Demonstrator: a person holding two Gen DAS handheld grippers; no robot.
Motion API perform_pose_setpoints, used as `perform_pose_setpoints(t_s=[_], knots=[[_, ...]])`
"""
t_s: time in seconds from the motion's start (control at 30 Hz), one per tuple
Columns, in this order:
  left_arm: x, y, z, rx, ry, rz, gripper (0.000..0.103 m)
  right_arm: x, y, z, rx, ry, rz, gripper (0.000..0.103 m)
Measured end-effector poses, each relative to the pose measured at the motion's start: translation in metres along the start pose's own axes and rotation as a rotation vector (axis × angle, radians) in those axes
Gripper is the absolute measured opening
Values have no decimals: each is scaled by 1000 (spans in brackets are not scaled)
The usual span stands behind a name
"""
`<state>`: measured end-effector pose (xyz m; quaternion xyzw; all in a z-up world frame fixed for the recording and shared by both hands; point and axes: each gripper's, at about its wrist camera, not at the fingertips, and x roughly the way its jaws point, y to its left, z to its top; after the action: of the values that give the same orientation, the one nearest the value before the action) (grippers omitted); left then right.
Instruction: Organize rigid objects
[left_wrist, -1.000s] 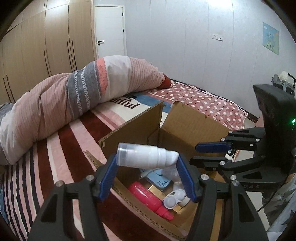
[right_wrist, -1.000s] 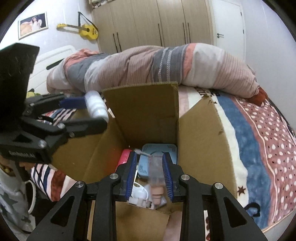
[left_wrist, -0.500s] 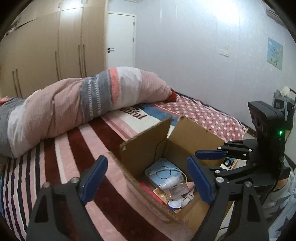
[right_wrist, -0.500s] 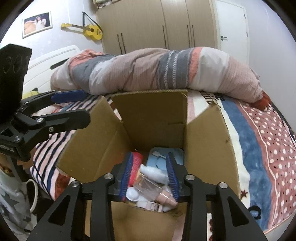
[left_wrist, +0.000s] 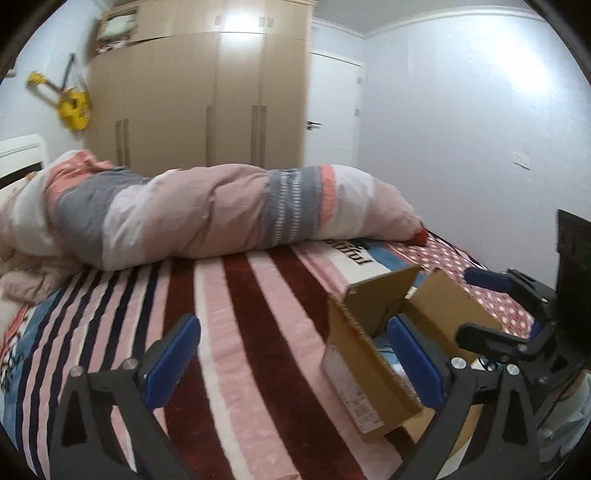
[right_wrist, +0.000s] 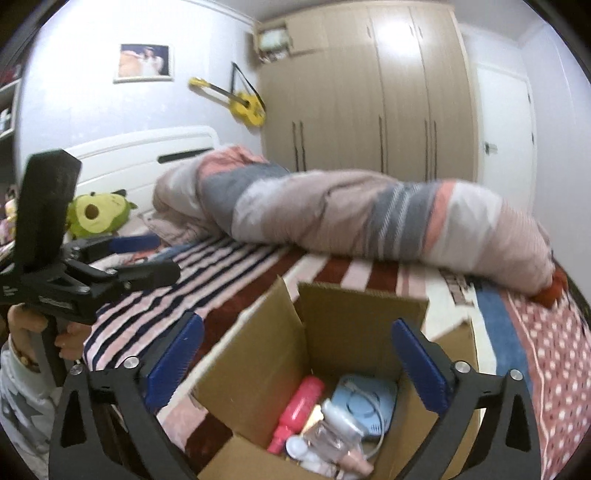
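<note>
My left gripper: jaws spread wide, nothing btwn them, over the striped blanket, box just to its right.
My right gripper: jaws spread, empty, above the open box.
Box: cardboard, flaps up, sits on the bed near its edge.
In box: pink bottle, white bottle, blue round device w/ cord, clear bottle, all touching.
Behind: rolled duvet across the bed.
Far: wardrobe, yellow guitar on the wall.
</note>
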<state>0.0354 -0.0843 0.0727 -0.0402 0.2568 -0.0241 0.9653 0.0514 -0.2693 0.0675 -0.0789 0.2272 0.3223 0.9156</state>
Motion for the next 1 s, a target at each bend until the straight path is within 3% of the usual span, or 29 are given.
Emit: perform_pose_setpoints(t_s=[0.1, 0.33, 1.0], knots=[[-8, 6, -5, -26, -29, 52, 101, 0, 7, 3, -39, -13, 4, 103], [-14, 11, -11, -38, -39, 95, 101, 3, 12, 0, -38, -14, 24, 103], [-14, 15, -14, -45, -40, 133, 101, 3, 10, -2, -16, -18, 29, 103]])
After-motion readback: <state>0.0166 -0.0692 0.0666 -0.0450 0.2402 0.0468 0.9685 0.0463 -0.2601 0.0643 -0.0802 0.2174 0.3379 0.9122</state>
